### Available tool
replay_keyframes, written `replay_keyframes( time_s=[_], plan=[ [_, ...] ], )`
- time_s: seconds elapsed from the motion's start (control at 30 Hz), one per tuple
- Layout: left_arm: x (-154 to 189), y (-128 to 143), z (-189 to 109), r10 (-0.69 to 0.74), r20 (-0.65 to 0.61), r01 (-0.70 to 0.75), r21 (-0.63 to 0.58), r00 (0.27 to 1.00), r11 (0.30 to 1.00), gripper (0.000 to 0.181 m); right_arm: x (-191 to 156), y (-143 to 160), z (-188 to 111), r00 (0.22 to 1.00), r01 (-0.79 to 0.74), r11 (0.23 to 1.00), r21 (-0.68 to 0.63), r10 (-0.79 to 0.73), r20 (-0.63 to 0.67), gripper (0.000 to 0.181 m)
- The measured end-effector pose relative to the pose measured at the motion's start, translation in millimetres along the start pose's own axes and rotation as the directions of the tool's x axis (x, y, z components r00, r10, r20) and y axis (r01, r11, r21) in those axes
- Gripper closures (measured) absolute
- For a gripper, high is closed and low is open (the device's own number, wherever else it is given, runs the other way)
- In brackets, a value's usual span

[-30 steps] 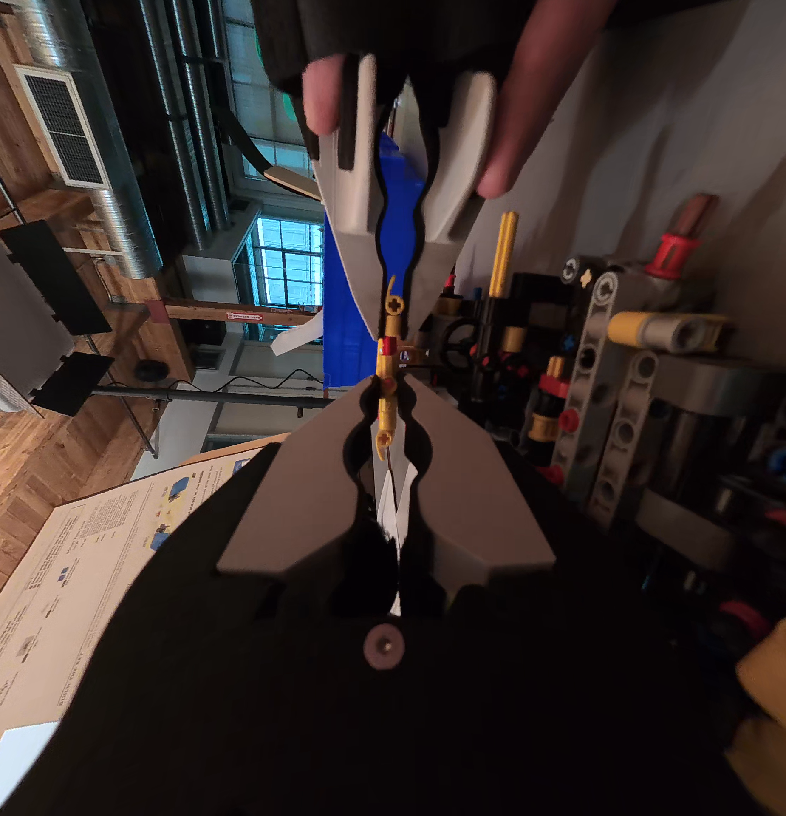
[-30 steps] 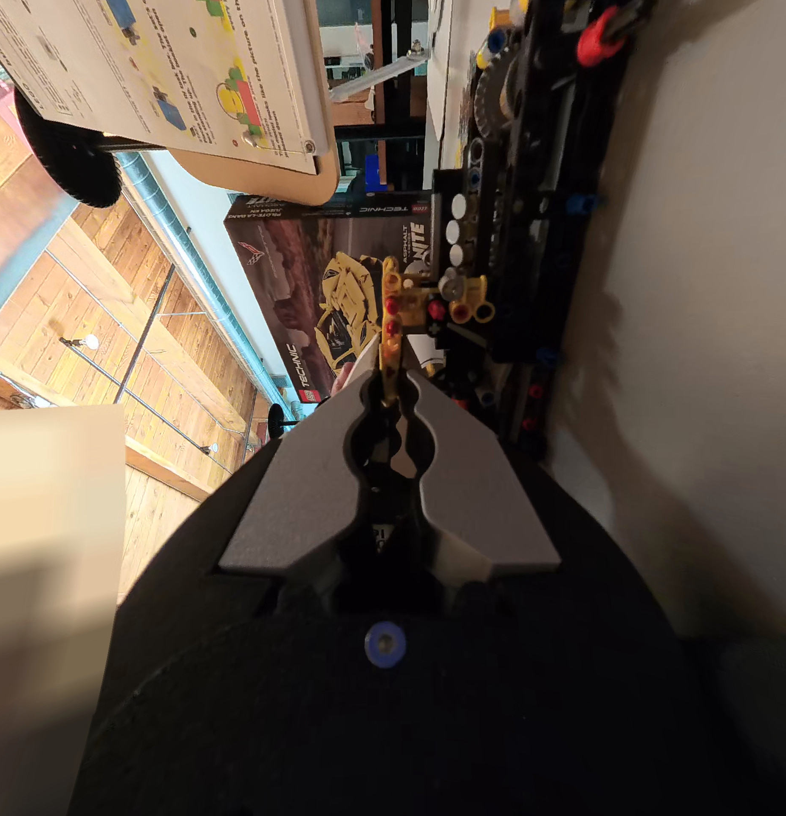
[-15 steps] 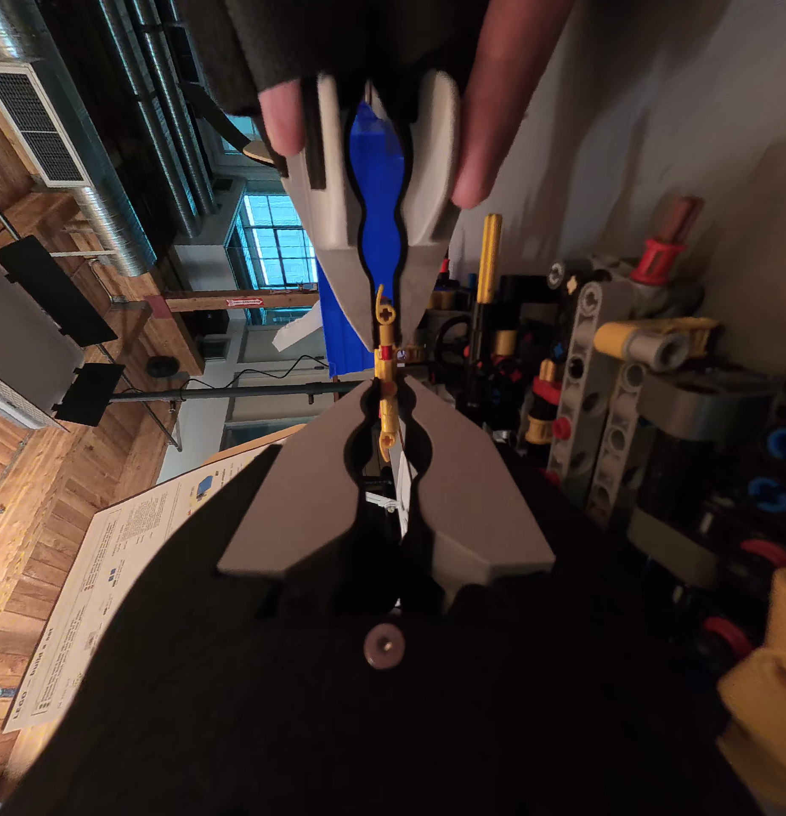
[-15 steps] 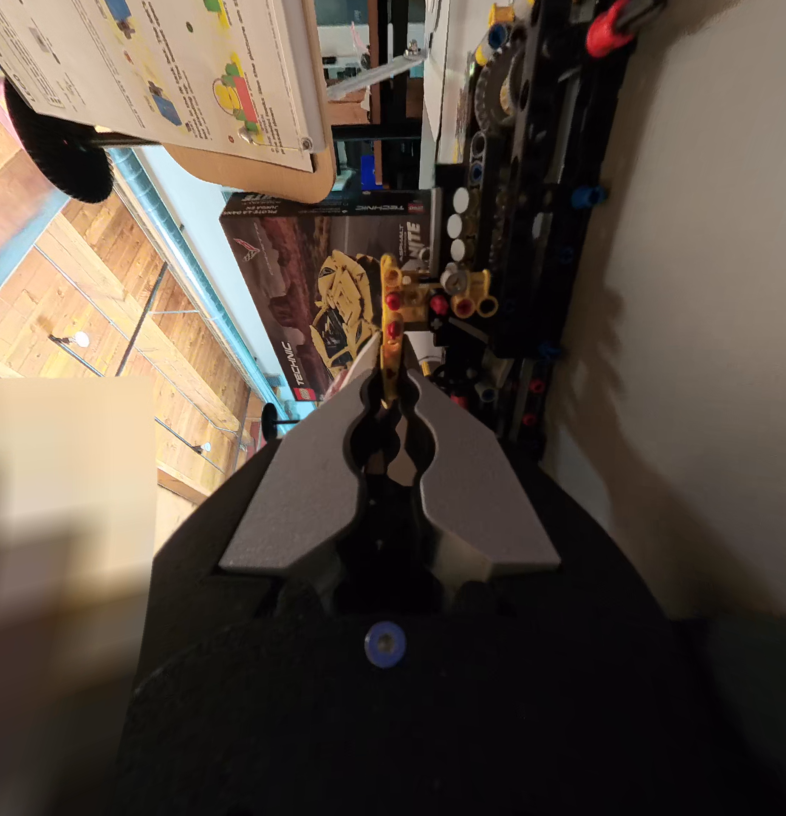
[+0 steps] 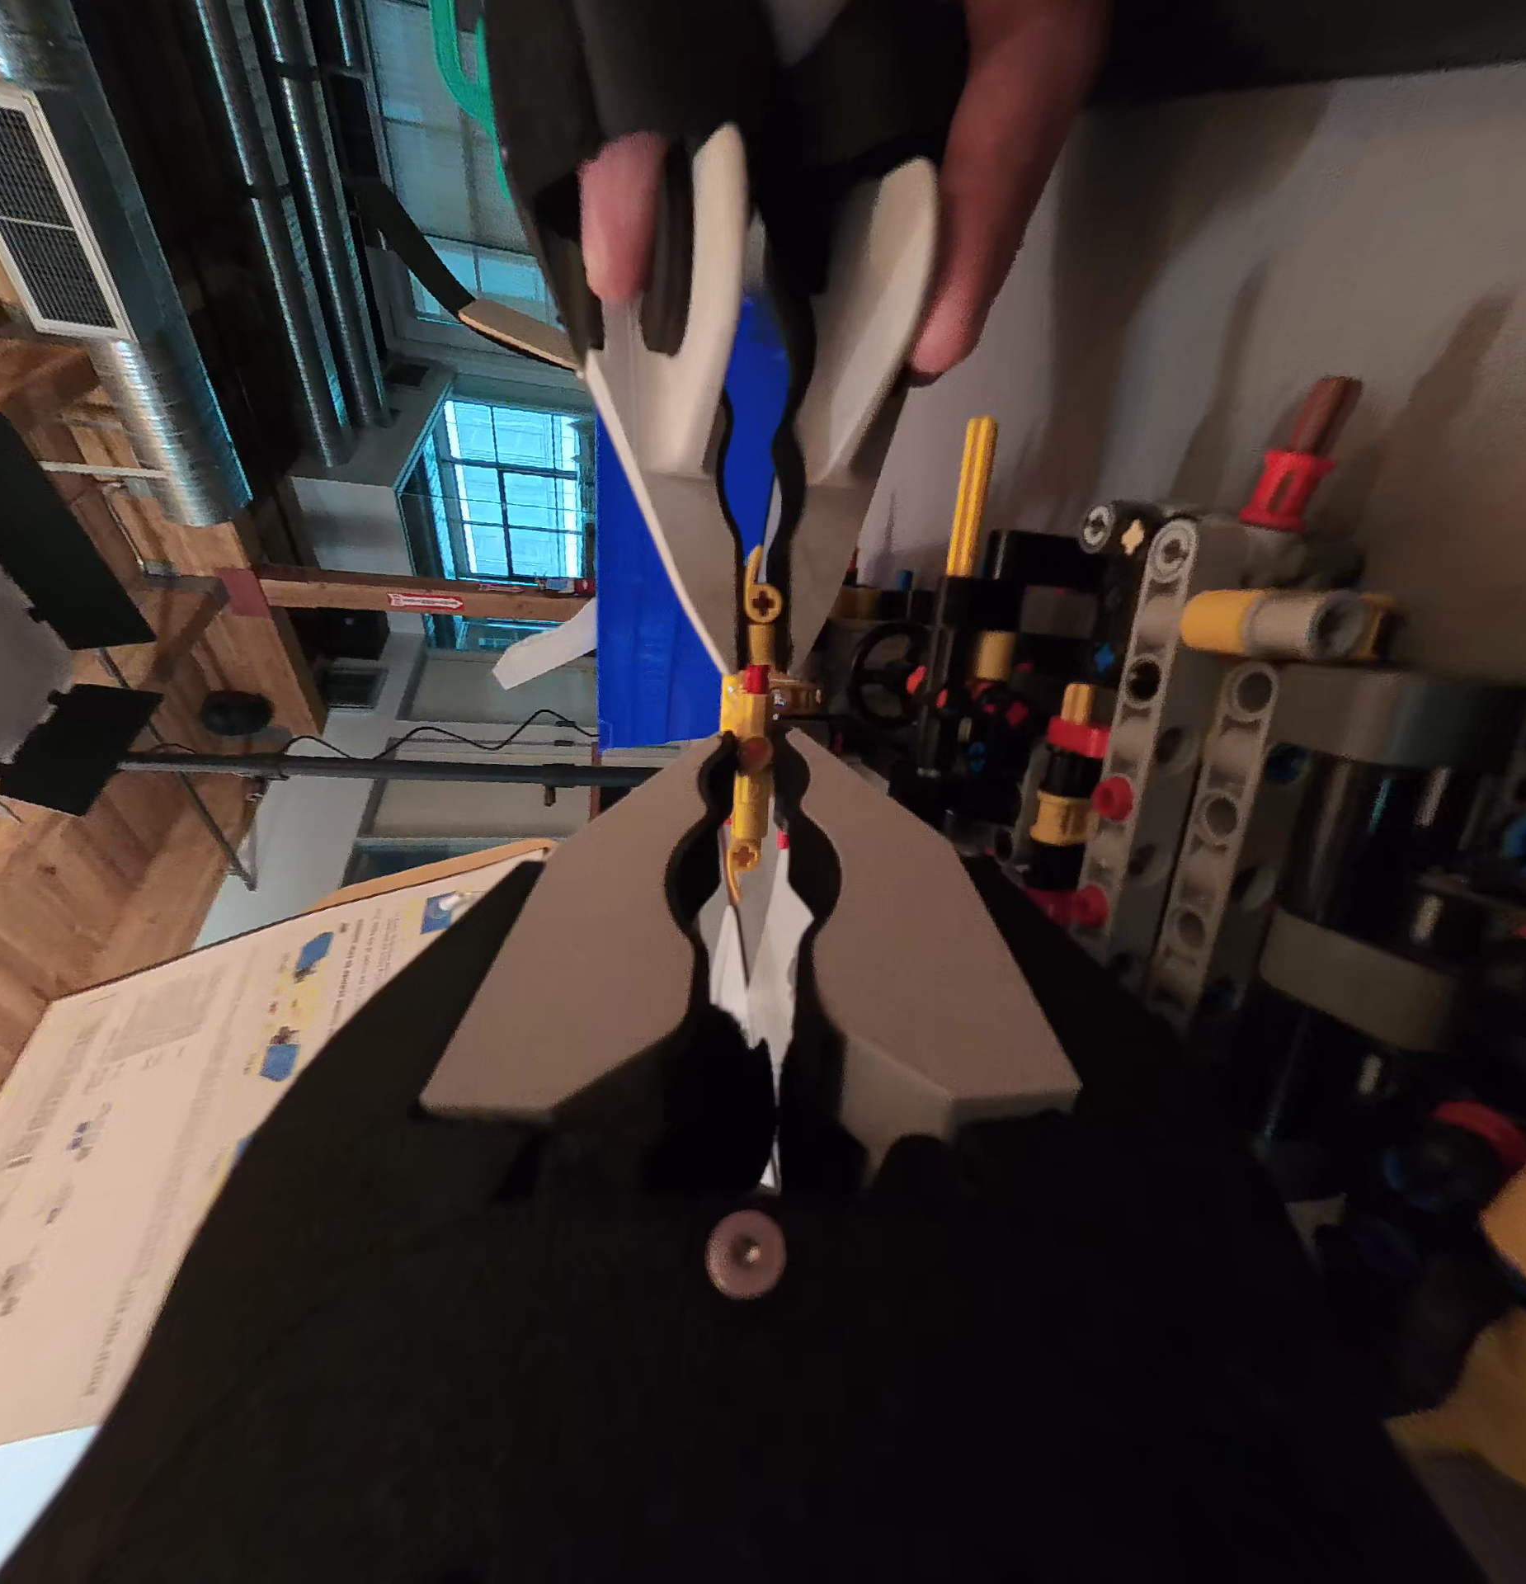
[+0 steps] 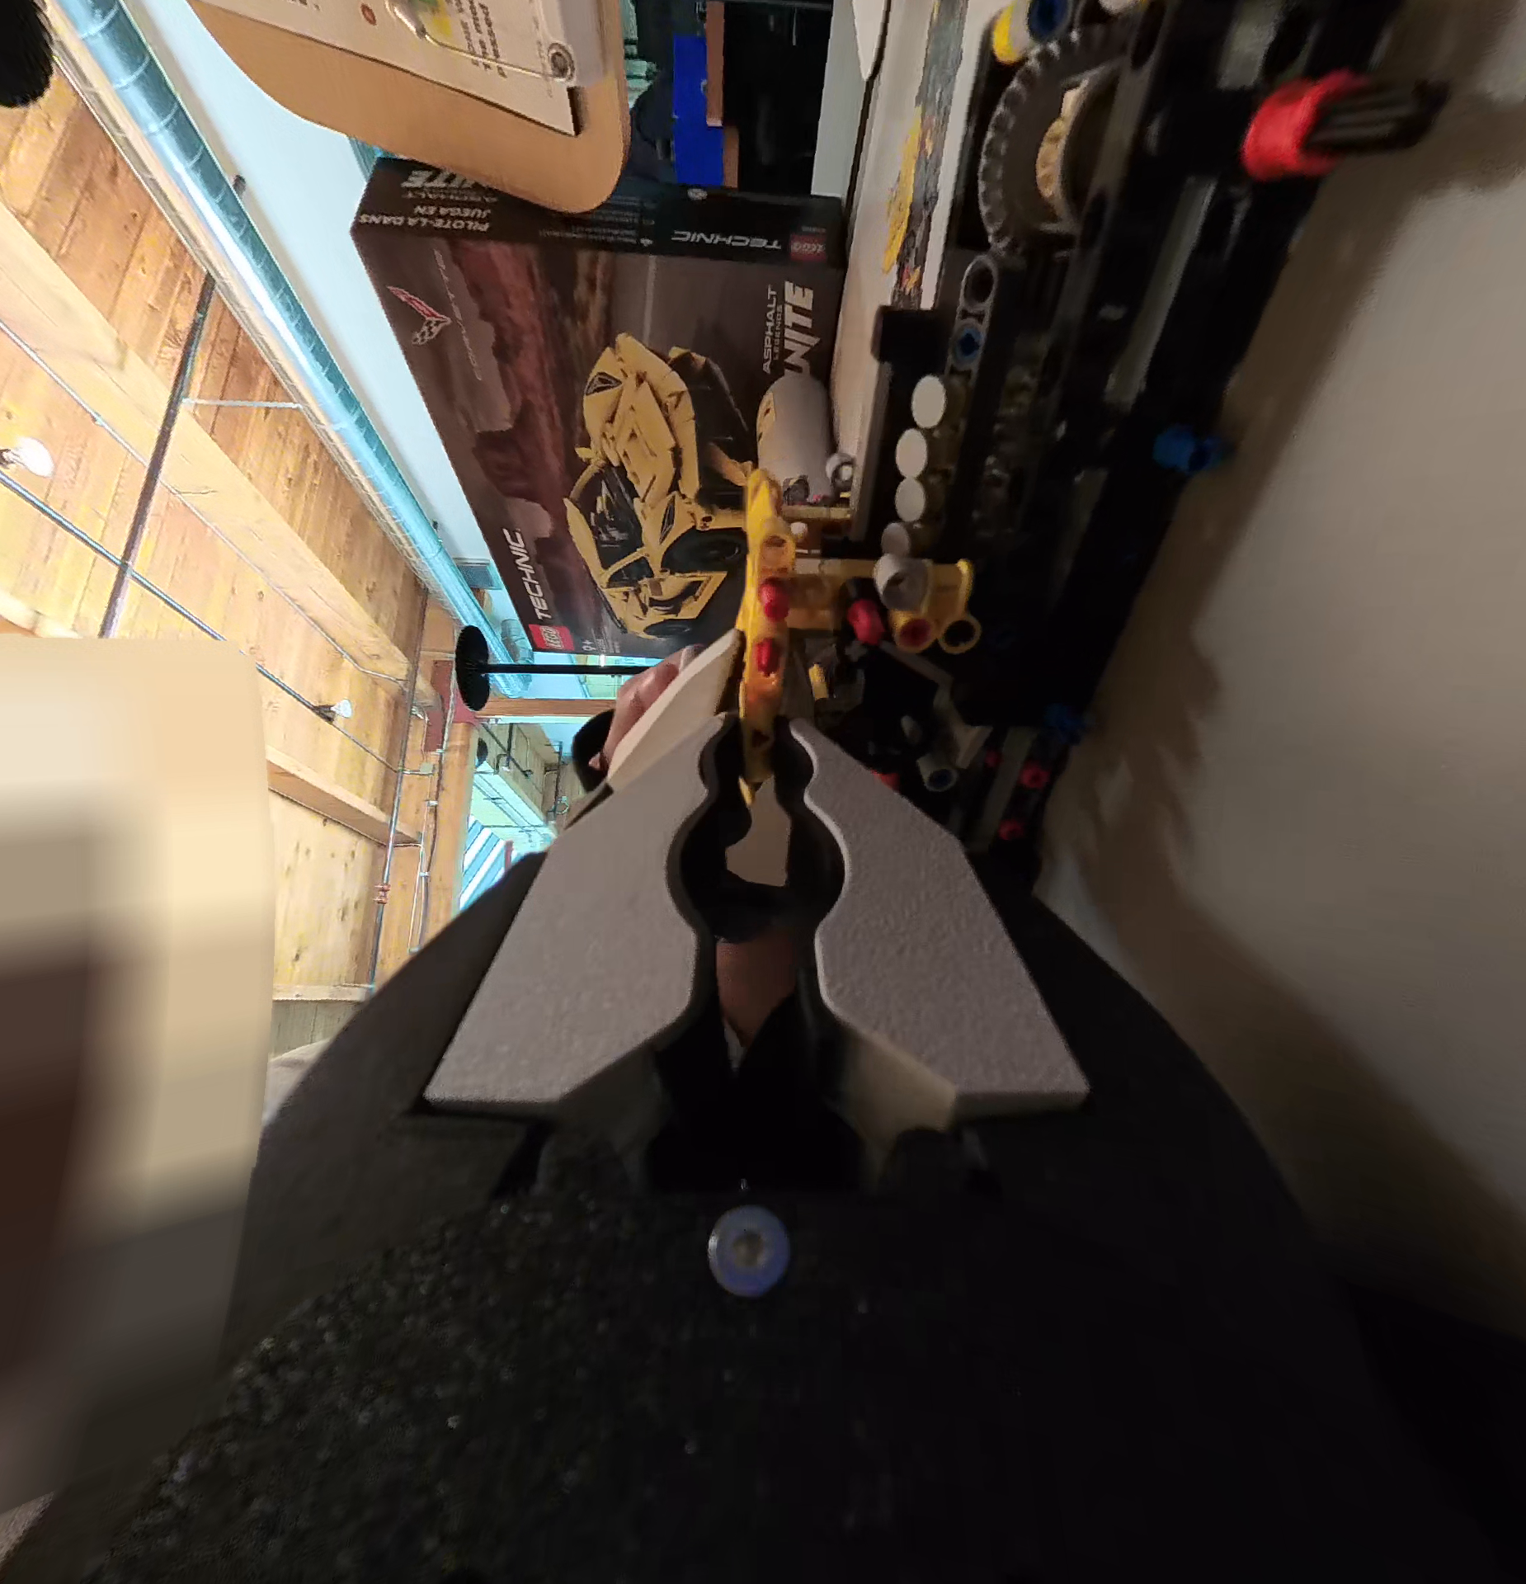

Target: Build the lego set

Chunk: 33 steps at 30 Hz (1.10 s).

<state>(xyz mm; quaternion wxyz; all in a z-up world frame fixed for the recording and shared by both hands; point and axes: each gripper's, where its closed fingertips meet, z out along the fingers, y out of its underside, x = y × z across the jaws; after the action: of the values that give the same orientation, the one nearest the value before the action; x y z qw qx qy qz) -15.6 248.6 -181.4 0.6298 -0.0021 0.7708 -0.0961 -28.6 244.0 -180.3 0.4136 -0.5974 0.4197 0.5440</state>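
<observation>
The left gripper (image 5: 747, 754) has its fingers pinched on one end of a small yellow beam assembly (image 5: 753, 729) studded with red pins. From the opposite side, the right gripper (image 6: 755, 737) has its fingers nipped on the beam's other end. With 2 opposed grips on so thin a piece, it looks held stiff and edge-on so that it cannot twist while it is lined up. A yellow connector (image 6: 927, 600) branches sideways from the beam towards the partly built black chassis (image 6: 1042, 446) just behind, probably its mounting spot. The chassis rests on the pale counter (image 6: 1385, 600). Farther off stands the set's box (image 6: 588, 411), propped upright, likely for reference, with a sheet of instructions on a board (image 5: 142, 1114) nearby.
</observation>
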Motion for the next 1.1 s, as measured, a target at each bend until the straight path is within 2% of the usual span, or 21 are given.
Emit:
replay_keyframes(
  time_s=[0.1, 0.2, 0.23, 0.27, 0.33, 0.37, 0.4, 0.43, 0.5, 0.7, 0.77, 0.97, 1.1],
  plan=[
    [-1, -3, -5, -0.15, -0.09, 0.153, 0.031, 0.985, 0.988, 0.17, 0, -1, 0, 1.0, -0.009, 1.0, -0.002, 0.009, 0.005, 0.175],
    [-7, -4, -14, -0.384, -0.235, 0.403, 0.033, 0.893, 0.915, 0.155, 0, -1, 1, 1.0, -0.017, 1.0, -0.006, 0.017, 0.009, 0.175],
    [-11, -1, -17, -0.489, -0.279, 0.514, 0.018, 0.826, 0.858, 0.154, 0, -1, 1, 1.0, -0.019, 1.0, -0.008, 0.019, 0.01, 0.175],
    [-13, 4, -18, -0.607, -0.327, 0.636, -0.025, 0.724, 0.772, 0.149, 0, -1, 1, 1.0, -0.021, 1.0, -0.008, 0.021, 0.01, 0.175],
    [-16, 17, -17, -0.789, -0.4, 0.821, -0.136, 0.466, 0.554, 0.143, 0, -1, 1, 1.0, -0.027, 1.0, -0.01, 0.027, 0.013, 0.176],
    [-14, 17, -20, -0.813, -0.463, 0.867, -0.167, 0.352, 0.47, 0.14, 0, -1, 1, 0.999, -0.031, 0.999, -0.012, 0.031, 0.014, 0.176],
    [-13, 19, -20, -0.823, -0.492, 0.891, -0.181, 0.283, 0.415, 0.14, 0, -1, 1, 0.999, -0.037, 0.999, -0.014, 0.037, 0.017, 0.175],
    [-15, 23, -19, -0.834, -0.492, 0.91, -0.176, 0.25, 0.376, 0.139, 0, -1, 1, 0.999, -0.041, 0.999, -0.017, 0.041, 0.018, 0.176],
    [-13, 30, -13, -0.841, -0.477, 0.911, -0.172, 0.255, 0.374, 0.139, 0, -1, 1, 0.999, -0.042, 0.999, -0.018, 0.043, 0.018, 0.175],
    [2, 21, -7, -0.792, -0.518, 0.847, -0.215, 0.323, 0.486, 0.14, 0, -2, 2, 0.999, -0.049, 0.999, -0.024, 0.05, 0.017, 0.175],
    [2, 17, -5, -0.784, -0.526, 0.839, -0.217, 0.33, 0.499, 0.141, 0, -1, 3, 0.999, -0.049, 0.998, -0.028, 0.05, 0.016, 0.175],
    [5, 22, -1, -0.746, -0.492, 0.745, -0.255, 0.449, 0.617, 0.15, 1, -2, 2, 1.0, -0.026, 0.999, -0.045, 0.026, 0.003, 0.175],
    [5, 21, 2, -0.761, -0.48, 0.768, -0.241, 0.437, 0.593, 0.15, 1, -3, 1, 0.999, -0.032, 0.998, -0.063, 0.033, 0.011, 0.175]
  ],
)
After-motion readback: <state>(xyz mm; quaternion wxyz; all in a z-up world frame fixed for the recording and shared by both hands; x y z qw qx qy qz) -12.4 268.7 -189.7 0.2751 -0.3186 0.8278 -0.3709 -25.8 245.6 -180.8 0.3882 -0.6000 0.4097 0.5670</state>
